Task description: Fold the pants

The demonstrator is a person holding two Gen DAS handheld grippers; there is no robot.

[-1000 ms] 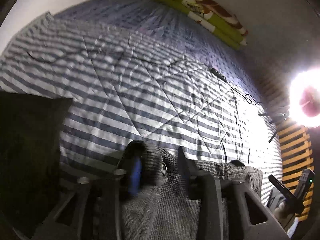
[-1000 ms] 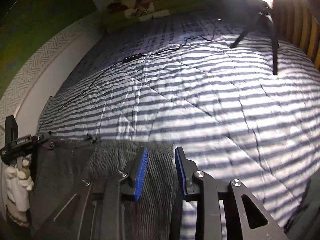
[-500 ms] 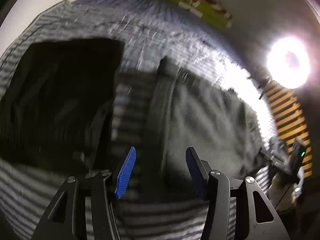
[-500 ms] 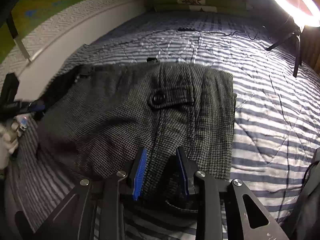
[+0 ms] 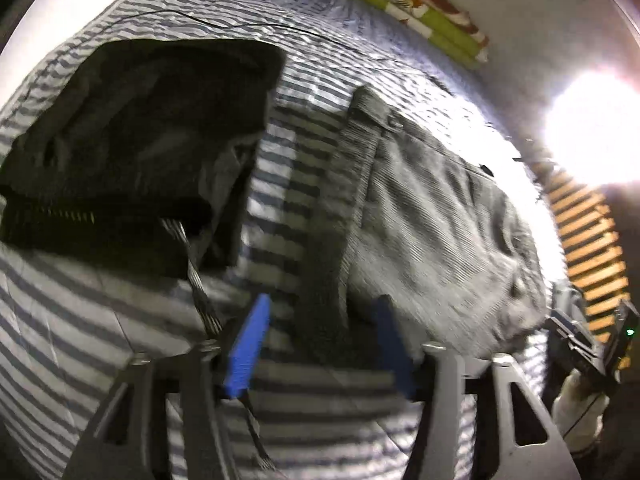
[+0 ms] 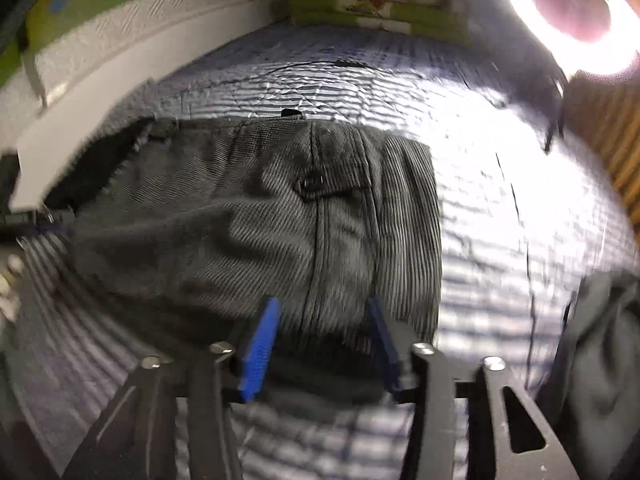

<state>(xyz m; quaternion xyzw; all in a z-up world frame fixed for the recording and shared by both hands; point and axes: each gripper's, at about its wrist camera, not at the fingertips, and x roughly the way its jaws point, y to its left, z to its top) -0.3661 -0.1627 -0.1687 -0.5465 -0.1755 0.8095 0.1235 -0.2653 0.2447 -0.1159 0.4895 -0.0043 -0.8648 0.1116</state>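
Note:
Grey woven pants [image 5: 432, 220] lie folded on the striped bedspread [image 5: 100, 320], waistband toward the far side. In the right wrist view the same pants [image 6: 248, 232] show a buttoned back pocket [image 6: 312, 184]. My left gripper [image 5: 320, 340] is open just above the pants' near left edge, nothing between its blue pads. My right gripper [image 6: 320, 340] is also open, hovering over the near edge of the pants with no cloth pinched. Both views are blurred by motion.
A dark folded garment [image 5: 132, 140] with a drawstring lies left of the pants. A green patterned pillow [image 5: 404, 0] sits at the headboard, a ring light [image 6: 572, 12] on a tripod stands at the right, and a black cable [image 6: 320, 66] crosses the bedspread.
Both grippers have let go of the pants, opened and pulled back toward me. The pants now lie flat on the bed, and the dark garment has come into the left view.

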